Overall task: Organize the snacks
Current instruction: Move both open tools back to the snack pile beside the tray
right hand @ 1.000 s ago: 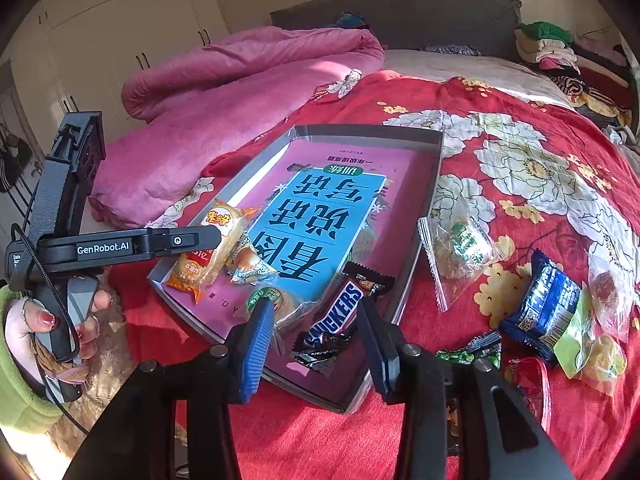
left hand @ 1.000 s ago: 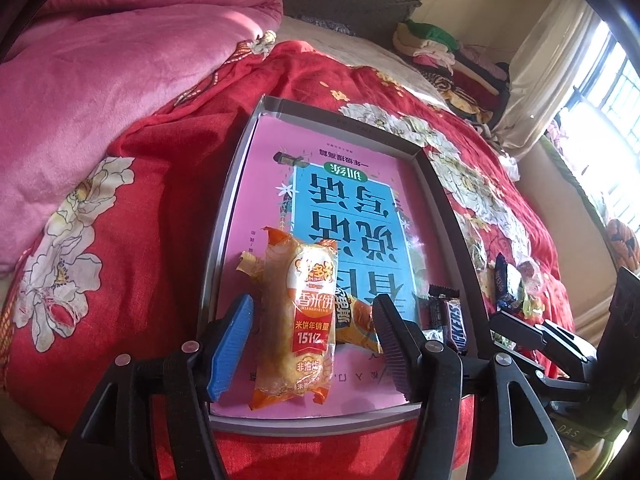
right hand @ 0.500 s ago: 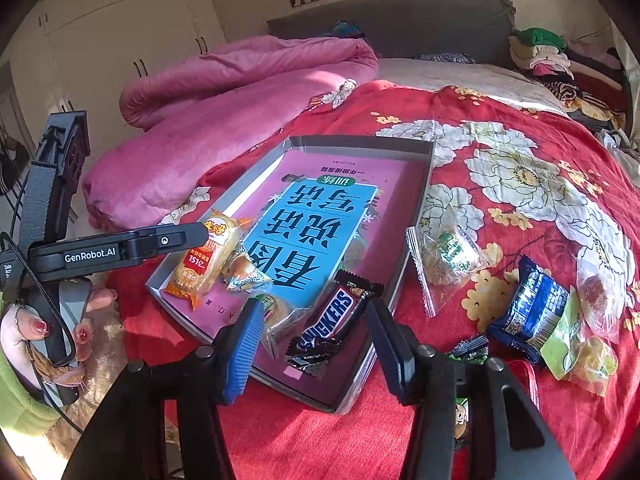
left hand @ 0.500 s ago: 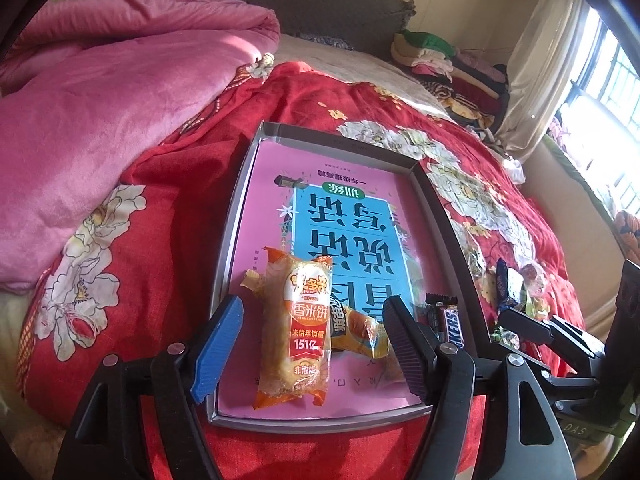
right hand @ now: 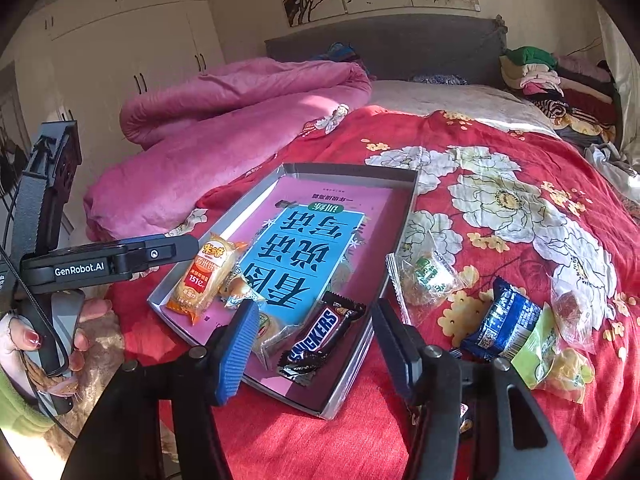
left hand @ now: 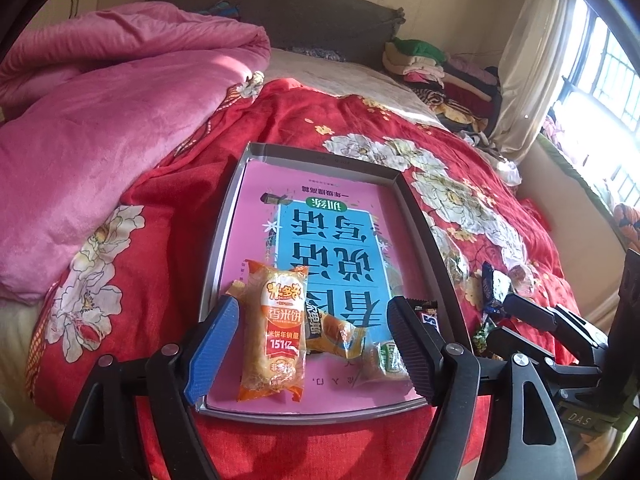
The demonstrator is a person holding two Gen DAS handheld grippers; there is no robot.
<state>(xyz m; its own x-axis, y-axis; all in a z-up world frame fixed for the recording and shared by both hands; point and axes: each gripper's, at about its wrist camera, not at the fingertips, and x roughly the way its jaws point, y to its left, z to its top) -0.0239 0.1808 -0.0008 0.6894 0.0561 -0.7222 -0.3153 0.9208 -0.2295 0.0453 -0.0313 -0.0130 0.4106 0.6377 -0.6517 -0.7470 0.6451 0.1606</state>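
The left gripper [left hand: 312, 354] is hovering over the tray's [right hand: 404, 236] near-left corner, jaws opening and released, the orange rice-cracker pack [left hand: 276, 332] lying lengthwise between them, untouched. In the tray, rightwards, are lying a small cake [right hand: 240, 288], a green-label packet [right hand: 270, 326] and the Snickers bar [right hand: 320, 334]. The right gripper [right hand: 314, 344] is straddling that bar, jaws opening. Loose snacks [right hand: 504, 328] are waiting on the bed [right hand: 500, 160] to its right, nearer the right hand.

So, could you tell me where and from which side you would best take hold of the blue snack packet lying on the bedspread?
I would grip the blue snack packet across its plump middle, coming down from above with the right gripper, whose jaws are opening and empty. It lies flat on the red bedspread. Its lower right end touches the green-wrapped snack, so that end looks crowded.
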